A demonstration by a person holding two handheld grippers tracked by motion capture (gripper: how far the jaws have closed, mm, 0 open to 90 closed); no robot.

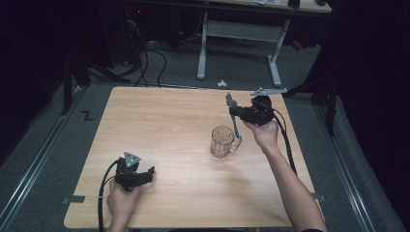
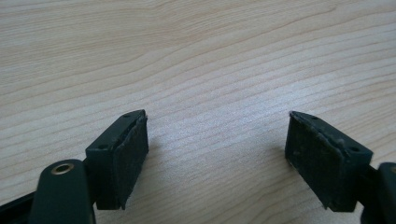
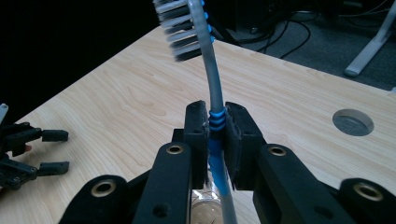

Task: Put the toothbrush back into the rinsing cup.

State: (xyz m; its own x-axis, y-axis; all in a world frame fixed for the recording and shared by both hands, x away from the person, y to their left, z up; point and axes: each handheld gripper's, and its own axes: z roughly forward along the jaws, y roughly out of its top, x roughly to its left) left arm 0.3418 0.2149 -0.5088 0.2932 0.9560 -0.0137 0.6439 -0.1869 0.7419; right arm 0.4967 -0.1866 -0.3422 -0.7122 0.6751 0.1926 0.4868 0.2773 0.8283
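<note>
Two grippers, one toothbrush over the mug

One gripper, the right gripper [image 3: 215, 135], is clamped on the blue-and-grey toothbrush [image 3: 212, 93], bristles up, its handle end at the glass mug [image 1: 223, 141], which stands on the wooden counter [image 1: 159, 125]. The left gripper [image 2: 217, 158] rests low near the counter's front edge, jaws spread wide with nothing between them.

left gripper [image 2: 217, 149] low, jaws wide apart; right gripper [image 3: 215, 140] raised, jaws clamped together

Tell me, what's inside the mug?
The mug looks empty. The toothbrush, held by the right tongs, hangs above it; its lower end is hidden.
</note>
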